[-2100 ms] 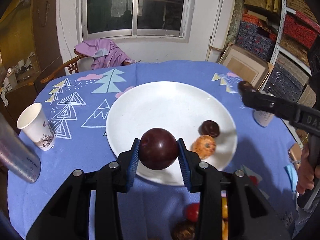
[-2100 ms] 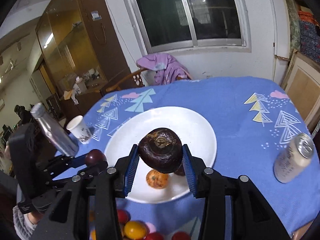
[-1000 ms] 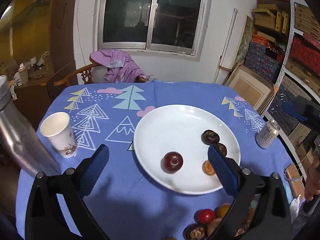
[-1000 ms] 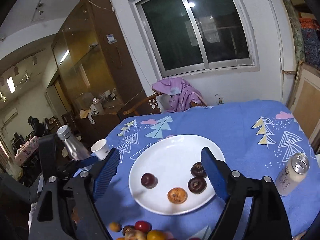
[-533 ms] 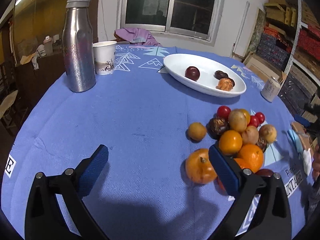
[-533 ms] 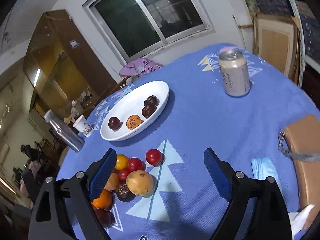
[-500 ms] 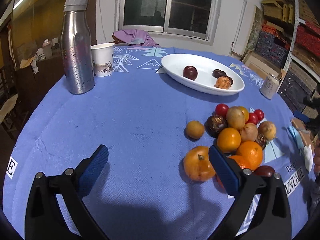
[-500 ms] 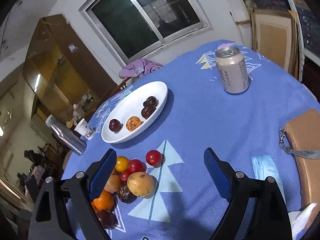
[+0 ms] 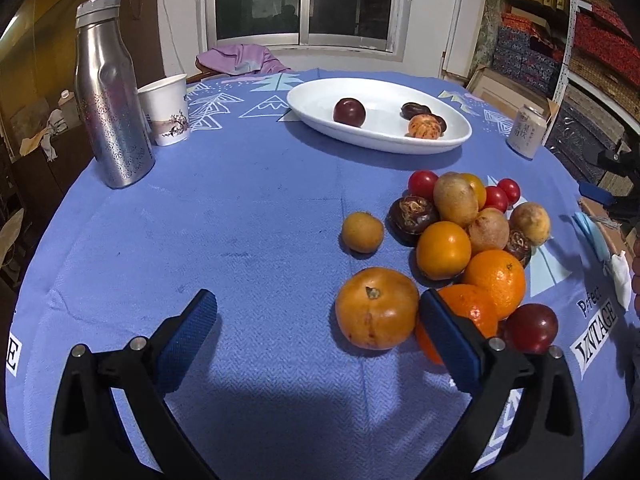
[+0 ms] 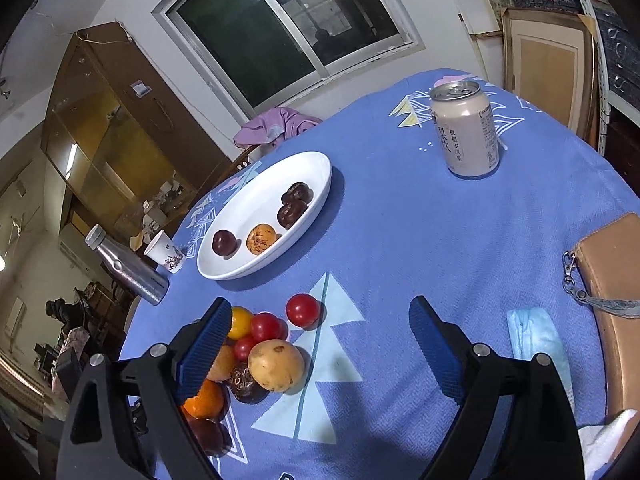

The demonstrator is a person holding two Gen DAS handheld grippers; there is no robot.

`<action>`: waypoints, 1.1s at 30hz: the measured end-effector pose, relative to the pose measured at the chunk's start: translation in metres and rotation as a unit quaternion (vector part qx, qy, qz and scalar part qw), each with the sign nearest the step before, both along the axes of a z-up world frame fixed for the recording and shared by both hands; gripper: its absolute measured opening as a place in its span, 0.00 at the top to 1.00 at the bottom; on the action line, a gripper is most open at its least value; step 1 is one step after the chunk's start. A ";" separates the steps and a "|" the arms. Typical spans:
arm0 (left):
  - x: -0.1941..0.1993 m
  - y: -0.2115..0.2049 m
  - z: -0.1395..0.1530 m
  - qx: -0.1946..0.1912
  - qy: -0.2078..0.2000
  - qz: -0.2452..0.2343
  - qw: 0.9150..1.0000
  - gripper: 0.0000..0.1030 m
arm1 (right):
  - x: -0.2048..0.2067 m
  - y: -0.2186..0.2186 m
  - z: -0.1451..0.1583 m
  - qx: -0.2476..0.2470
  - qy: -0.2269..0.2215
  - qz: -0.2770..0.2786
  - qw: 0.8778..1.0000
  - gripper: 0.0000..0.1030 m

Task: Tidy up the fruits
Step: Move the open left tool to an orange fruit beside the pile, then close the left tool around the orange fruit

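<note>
Left gripper [image 9: 316,336]: matte black angular finger arms, each tipped with a blue ribbed pad [image 9: 186,336] on its inner face; round silver screw heads sit along the top of both arms. Right gripper [image 10: 320,344]: same build, black moulded arms, blue ridged pads [image 10: 206,346], silver screws set in pairs behind each pad. No cables, skin or sleeve visible near either tool.

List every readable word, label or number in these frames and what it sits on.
"VINTAGE": tablecloth print, near edge.
"Perfect", partly legible: just above it.
"E": lone letter at the cloth's left edge.
Can: printed characters, too small to read.
Cabinet sticker: blurred.
</note>
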State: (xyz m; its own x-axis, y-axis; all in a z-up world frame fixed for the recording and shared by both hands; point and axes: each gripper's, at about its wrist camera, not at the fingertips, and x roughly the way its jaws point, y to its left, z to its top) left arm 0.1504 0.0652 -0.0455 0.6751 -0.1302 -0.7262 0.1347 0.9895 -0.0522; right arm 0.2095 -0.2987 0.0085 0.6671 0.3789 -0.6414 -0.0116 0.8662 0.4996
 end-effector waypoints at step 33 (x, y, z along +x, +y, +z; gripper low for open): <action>0.060 0.073 0.003 0.004 -0.022 0.127 0.992 0.04 | 0.002 0.010 -0.006 -0.013 0.012 0.016 1.000 0.11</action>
State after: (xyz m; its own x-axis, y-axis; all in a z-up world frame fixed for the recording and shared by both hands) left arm 0.2099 0.1382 -0.0426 0.7162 0.0533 -0.6958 -0.1166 0.9922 -0.0440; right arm 0.2114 -0.2884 0.0027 0.6391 0.3830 -0.6669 -0.0288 0.8785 0.4769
